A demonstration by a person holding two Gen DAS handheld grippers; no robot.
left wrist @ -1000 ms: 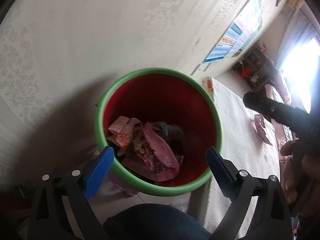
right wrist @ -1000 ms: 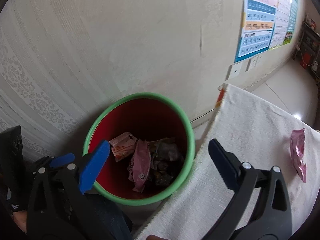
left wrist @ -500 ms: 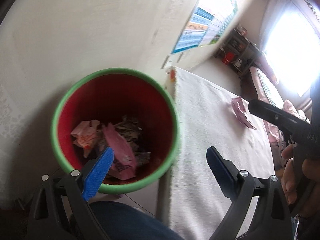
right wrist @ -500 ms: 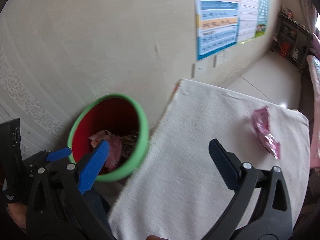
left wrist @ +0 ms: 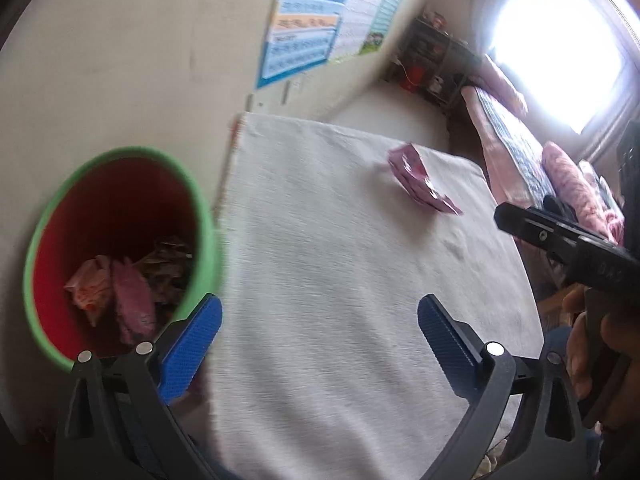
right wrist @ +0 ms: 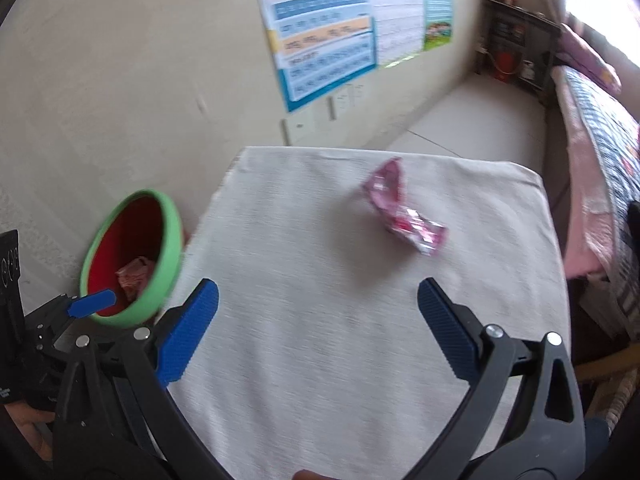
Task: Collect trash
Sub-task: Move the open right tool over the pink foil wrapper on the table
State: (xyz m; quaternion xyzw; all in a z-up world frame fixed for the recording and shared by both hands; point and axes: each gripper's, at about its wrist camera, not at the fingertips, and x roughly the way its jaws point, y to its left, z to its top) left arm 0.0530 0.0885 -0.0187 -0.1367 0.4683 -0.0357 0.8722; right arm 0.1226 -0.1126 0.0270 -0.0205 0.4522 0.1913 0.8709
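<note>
A pink crumpled wrapper [right wrist: 404, 214] lies on the far part of the white cloth-covered table [right wrist: 320, 320]; it also shows in the left wrist view [left wrist: 420, 186]. A red bin with a green rim [left wrist: 120, 248] stands left of the table against the wall and holds several wrappers [left wrist: 116, 292]; it also shows in the right wrist view [right wrist: 134, 268]. My left gripper [left wrist: 320, 340] is open and empty over the table's near left part. My right gripper [right wrist: 318, 324] is open and empty above the near table, short of the pink wrapper.
A wall with a blue poster [right wrist: 324, 36] stands behind the table. A bed with pink bedding [right wrist: 600, 140] runs along the right. A dark shelf [right wrist: 516, 44] stands in the far corner. The table's left edge [left wrist: 228, 200] borders the bin.
Both grippers have swung right, away from above the bin and over the table. The pink wrapper on the table has come toward the middle of both views. Both stay open.
</note>
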